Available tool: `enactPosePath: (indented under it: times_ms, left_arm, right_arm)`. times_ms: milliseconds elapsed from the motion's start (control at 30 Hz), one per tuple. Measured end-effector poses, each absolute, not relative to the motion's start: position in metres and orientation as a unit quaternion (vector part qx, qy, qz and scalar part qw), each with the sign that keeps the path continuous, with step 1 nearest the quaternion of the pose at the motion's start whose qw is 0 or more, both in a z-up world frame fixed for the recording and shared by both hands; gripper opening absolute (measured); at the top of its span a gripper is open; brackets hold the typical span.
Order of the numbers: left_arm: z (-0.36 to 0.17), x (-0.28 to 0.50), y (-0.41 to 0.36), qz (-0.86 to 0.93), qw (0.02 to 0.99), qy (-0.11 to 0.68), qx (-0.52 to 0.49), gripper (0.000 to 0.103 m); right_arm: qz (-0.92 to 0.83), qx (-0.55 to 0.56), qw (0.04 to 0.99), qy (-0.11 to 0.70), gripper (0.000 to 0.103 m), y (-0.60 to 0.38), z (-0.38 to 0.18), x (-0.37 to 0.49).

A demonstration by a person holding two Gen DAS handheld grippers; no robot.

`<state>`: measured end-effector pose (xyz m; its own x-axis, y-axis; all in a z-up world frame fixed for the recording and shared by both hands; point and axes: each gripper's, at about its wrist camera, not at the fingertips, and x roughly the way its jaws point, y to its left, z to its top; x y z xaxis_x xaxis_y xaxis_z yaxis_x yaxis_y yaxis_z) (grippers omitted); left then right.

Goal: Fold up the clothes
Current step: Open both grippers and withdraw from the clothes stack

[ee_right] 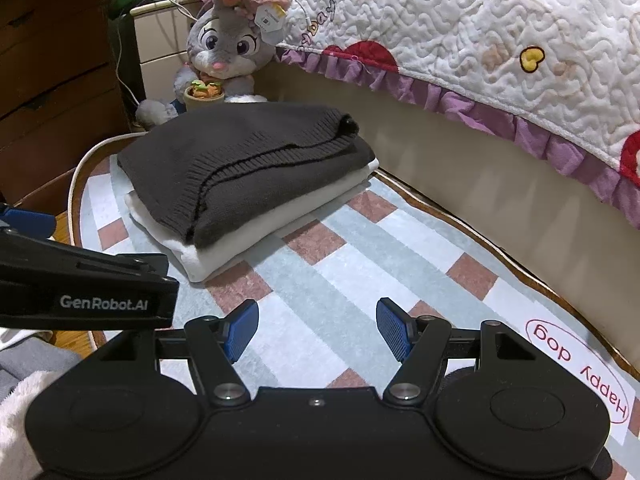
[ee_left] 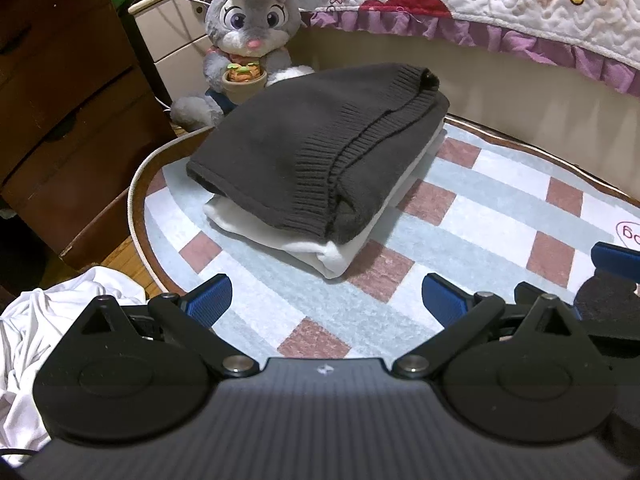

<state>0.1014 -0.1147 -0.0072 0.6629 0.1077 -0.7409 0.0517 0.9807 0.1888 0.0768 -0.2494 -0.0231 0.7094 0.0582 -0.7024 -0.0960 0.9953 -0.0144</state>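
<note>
While both of our tools hang spread and empty above the checked rug (ee_right: 360, 248), the left tool (ee_left: 326, 300) and the right tool (ee_right: 316, 330) each show blue pads set well apart with nothing between them. We see the folded dark grey knit sweater (ee_left: 312, 152) lying on top of a folded white garment (ee_left: 320, 256) near the rug's far left edge, in front of a grey plush rabbit (ee_left: 250, 28). A crumpled white cloth (ee_left: 44, 320) sits off the rug at lower left, and a quilted bedspread (ee_right: 500, 40) hangs at right.
</note>
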Motion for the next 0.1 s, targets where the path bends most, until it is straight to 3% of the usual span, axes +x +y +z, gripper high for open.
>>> enactPosePath:
  times_ms: [100]
  left_arm:
    - [-0.0068,0.1005,-0.1150,0.016,0.907,0.410,0.098,0.103]
  right_arm:
    - [0.043,-0.023,0.925,0.378,0.070,-0.2497,-0.0226,0.0754]
